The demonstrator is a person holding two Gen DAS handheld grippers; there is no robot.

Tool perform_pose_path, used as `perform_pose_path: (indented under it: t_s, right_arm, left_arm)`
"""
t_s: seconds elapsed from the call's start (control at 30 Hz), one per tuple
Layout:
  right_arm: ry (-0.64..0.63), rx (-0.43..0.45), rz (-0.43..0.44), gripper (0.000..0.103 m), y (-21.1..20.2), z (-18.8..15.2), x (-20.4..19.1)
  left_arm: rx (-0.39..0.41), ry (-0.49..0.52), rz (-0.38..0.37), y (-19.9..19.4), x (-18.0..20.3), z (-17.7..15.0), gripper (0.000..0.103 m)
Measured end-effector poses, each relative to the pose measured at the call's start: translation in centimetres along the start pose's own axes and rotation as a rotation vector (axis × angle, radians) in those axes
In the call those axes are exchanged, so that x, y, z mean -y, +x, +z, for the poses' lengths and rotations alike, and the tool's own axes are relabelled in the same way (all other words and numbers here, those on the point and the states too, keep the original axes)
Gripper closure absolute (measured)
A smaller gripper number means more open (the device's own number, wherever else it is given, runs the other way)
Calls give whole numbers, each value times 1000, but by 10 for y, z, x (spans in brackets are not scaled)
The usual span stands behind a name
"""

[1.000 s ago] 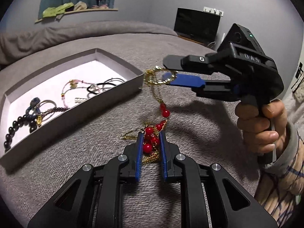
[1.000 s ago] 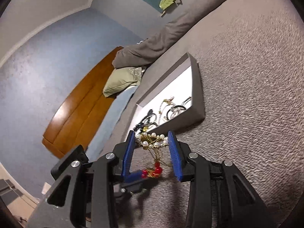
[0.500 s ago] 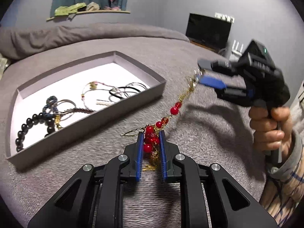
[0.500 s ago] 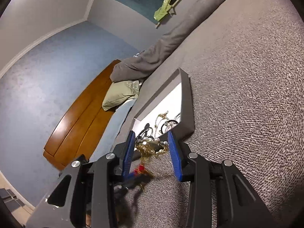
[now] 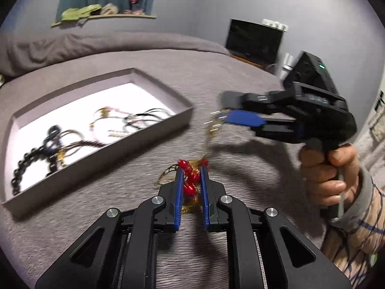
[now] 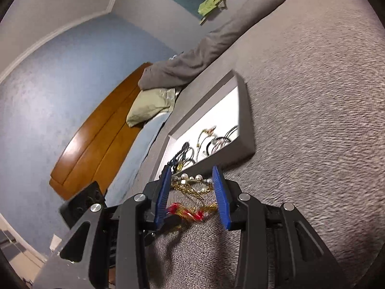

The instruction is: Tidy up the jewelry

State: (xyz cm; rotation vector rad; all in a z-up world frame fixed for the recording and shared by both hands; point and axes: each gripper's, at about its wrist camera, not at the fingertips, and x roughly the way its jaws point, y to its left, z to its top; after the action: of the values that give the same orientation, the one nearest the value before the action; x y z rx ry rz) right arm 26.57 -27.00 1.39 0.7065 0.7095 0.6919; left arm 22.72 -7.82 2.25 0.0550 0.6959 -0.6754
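A gold chain with red beads (image 5: 190,180) lies bunched on the grey bedspread, and my left gripper (image 5: 190,167) is closing its blue pads on it. The chain's other end, a gold ring set with pearls (image 6: 192,180), sits between the pads of my right gripper (image 6: 191,171), which is shut on it. In the left wrist view the right gripper (image 5: 226,107) hovers to the upper right, with the gold end (image 5: 214,122) blurred at its tips. The red beads (image 6: 185,212) show below the pearls. A grey tray (image 5: 154,132) with a white floor lies to the left.
The tray (image 6: 245,132) holds several bracelets and a black bead string (image 5: 31,159). A hand and striped sleeve (image 5: 336,180) grip the right tool. Behind are a rolled grey blanket (image 5: 96,45), a dark screen (image 5: 255,41) and a wooden headboard (image 6: 96,139).
The right gripper pulled away, stretching the chain taut half a second ago, then came back closer. The chain is slack now. The left gripper kept hold of the red beads.
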Motion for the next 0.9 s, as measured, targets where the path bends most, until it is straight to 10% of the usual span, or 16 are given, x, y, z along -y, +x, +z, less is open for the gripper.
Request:
perform_pose_path:
  t_s: [0.43,0.6,0.83,0.9]
  right_arm:
    - [-61,176,-264,68,-33,9,8]
    - [-25,148,-236,68,-29,8,16]
    - [-87,111,-155,67,-20,1,-7]
    - [-108,97,-135,67,-17,-1,-14]
  left_arm:
    - [31,-19,40,-16,-15,4,103]
    - [26,-64,32,-18,-27,3,102]
    - [53,-2,12,-8,-4,6,34]
    - [64,13,19,-3,3,9,30]
